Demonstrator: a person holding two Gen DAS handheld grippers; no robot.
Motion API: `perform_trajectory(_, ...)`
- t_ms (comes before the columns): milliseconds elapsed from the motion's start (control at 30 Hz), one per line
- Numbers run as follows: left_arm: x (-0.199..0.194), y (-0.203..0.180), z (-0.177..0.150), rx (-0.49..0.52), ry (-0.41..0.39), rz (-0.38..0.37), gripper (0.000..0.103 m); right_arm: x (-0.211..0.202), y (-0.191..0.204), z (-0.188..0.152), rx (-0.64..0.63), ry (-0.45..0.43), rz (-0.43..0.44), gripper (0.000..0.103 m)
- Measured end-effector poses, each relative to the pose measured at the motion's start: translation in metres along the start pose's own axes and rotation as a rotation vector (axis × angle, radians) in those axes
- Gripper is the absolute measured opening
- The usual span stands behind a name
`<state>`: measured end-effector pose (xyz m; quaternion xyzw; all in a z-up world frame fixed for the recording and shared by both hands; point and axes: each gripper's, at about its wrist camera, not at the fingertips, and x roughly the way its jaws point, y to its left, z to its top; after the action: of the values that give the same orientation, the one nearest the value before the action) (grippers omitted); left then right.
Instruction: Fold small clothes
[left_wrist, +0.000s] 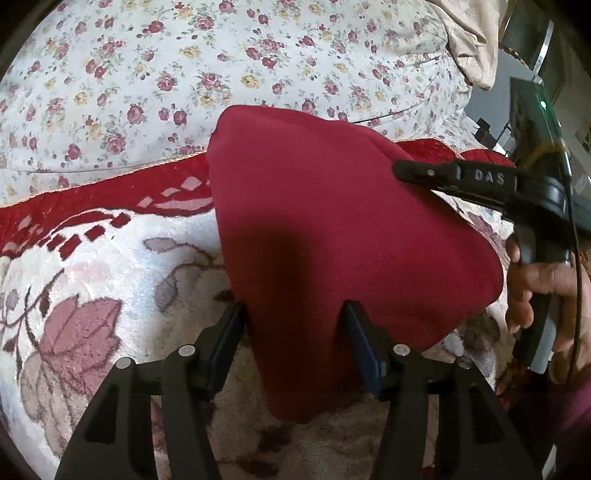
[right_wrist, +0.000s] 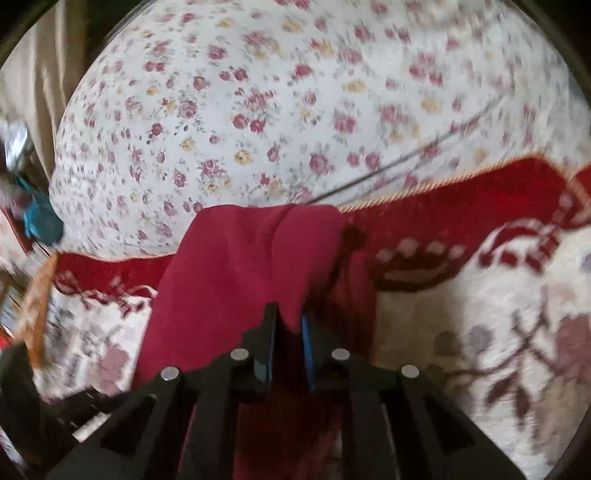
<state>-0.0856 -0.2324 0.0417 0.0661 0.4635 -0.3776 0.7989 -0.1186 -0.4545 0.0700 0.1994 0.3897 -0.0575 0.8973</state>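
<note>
A dark red garment (left_wrist: 332, 229) lies partly lifted over a plush blanket (left_wrist: 110, 280). The bottom of the left wrist view shows my left gripper (left_wrist: 294, 305) with its jaws standing apart. A fold of the red cloth runs down between them, and the pads do not visibly press on it. My right gripper (left_wrist: 400, 170) reaches in from the right, its tip on the garment's right edge. In the blurred right wrist view, the right gripper (right_wrist: 290, 320) is pinched shut on a ridge of the red garment (right_wrist: 240, 266).
A floral quilt (left_wrist: 184, 66) bulges behind the blanket's red border (left_wrist: 92, 199). A person's hand (left_wrist: 535, 291) grips the right gripper's handle at the right edge. Beige cloth (left_wrist: 472, 40) hangs at the top right. A blue object (right_wrist: 40, 221) sits at far left.
</note>
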Motion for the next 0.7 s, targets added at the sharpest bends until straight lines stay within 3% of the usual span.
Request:
perform_trajectory(167,0.002,-0.002,0.000,0.002,0.003,0.000,0.036,0.009,-0.020,-0.012,0.056,0.004,-0.045,0.012)
perform_trajectory(333,0.001,-0.001,0.000,-0.003,-0.001,0.011,0.036,0.000,-0.013,-0.012,0.049,-0.017,-0.033,0.013)
perform_trajectory(467,0.001,0.000,0.000,-0.009,-0.002,0.010,0.036,-0.029,-0.009,-0.006,0.076,-0.101,-0.030,0.028)
perform_trajectory(567,0.002,-0.001,0.000,-0.007,-0.003,0.012,0.037,-0.035,0.003,0.002,0.021,-0.132,-0.019,0.029)
perform_trajectory(700,0.002,-0.001,0.000,-0.008,-0.003,0.013,0.038,-0.013,0.022,0.010,-0.072,-0.088,-0.011,0.029)
